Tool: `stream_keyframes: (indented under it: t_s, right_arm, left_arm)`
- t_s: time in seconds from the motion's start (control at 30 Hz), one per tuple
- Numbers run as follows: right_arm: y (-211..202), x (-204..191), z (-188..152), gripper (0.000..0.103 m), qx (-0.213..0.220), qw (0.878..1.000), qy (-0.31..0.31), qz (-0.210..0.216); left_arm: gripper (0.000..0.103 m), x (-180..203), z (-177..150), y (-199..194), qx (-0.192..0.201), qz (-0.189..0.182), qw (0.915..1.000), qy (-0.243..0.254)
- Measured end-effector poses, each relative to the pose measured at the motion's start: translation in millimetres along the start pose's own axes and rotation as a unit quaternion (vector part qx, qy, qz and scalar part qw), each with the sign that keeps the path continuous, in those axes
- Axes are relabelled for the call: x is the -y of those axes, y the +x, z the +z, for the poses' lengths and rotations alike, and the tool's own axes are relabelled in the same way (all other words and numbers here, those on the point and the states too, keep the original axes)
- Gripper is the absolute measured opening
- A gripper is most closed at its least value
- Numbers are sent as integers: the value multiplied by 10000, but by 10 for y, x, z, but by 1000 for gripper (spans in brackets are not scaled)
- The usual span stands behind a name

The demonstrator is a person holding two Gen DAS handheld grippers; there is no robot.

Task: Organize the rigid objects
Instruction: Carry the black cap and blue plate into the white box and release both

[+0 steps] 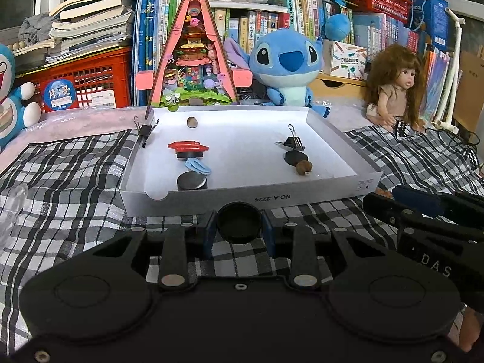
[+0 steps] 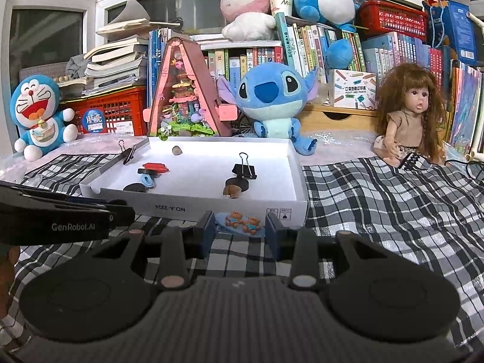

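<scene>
A white shallow box (image 1: 302, 201) (image 2: 187, 208) lies on the checked cloth. It holds black discs (image 1: 192, 181), a red clip (image 1: 188, 146), a light blue clip (image 1: 198, 165), a black binder clip (image 1: 294, 142) and brown nuts (image 1: 304, 167). My left gripper (image 1: 239, 225) is shut on a black round cap (image 1: 239, 220) just in front of the box's near wall. My right gripper (image 2: 240, 231) stands around a light blue hair clip with two small bears (image 2: 242, 223) that lies on the cloth before the box; the pads (image 2: 208, 230) look a little apart from it.
A second binder clip (image 1: 146, 130) grips the box's left rim. Behind the box stand a pink A-frame model (image 1: 193, 60), a Stitch plush (image 1: 287, 66), a doll (image 2: 411, 115), a Doraemon plush (image 2: 39, 112), red crates and books. A clear plastic item (image 1: 12, 202) lies at left.
</scene>
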State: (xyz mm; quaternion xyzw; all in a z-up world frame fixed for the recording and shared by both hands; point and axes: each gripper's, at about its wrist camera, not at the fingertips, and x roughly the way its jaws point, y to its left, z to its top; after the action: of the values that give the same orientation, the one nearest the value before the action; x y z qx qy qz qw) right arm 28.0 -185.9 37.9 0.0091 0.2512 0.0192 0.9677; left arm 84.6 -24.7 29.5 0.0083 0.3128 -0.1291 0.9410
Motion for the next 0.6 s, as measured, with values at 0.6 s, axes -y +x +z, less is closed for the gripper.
stream_keyframes:
  t_s: [0.6]
  right_arm:
    - [363, 68, 455, 42, -149, 9997, 126, 170]
  left_arm:
    - [30, -313, 459, 280, 124, 207, 9994, -267]
